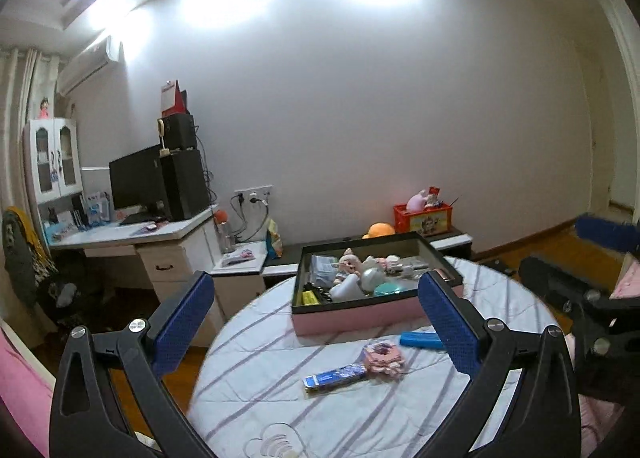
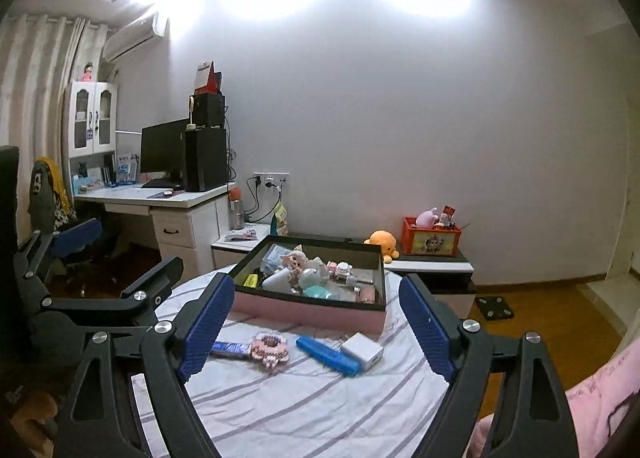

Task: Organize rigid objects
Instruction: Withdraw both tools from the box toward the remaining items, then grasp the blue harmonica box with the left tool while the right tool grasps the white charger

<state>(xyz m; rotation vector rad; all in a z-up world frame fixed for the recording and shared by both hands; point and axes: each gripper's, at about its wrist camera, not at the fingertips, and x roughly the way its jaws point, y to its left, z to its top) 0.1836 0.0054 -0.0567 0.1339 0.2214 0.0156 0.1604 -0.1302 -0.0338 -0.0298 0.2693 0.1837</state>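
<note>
With both the left gripper (image 1: 316,314) and right gripper (image 2: 316,322) spread wide and empty above the striped round tabletop (image 2: 320,410), the loose blue plastic bar (image 2: 327,354) near the crowded pink-sided box (image 2: 308,312) might skid away if clipped.

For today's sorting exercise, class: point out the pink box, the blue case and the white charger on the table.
pink box (image 2: 308,316): right wrist view, on its pink front wall.
blue case (image 2: 328,355): right wrist view, middle of its top.
white charger (image 2: 361,346): right wrist view, on its top face.
</note>
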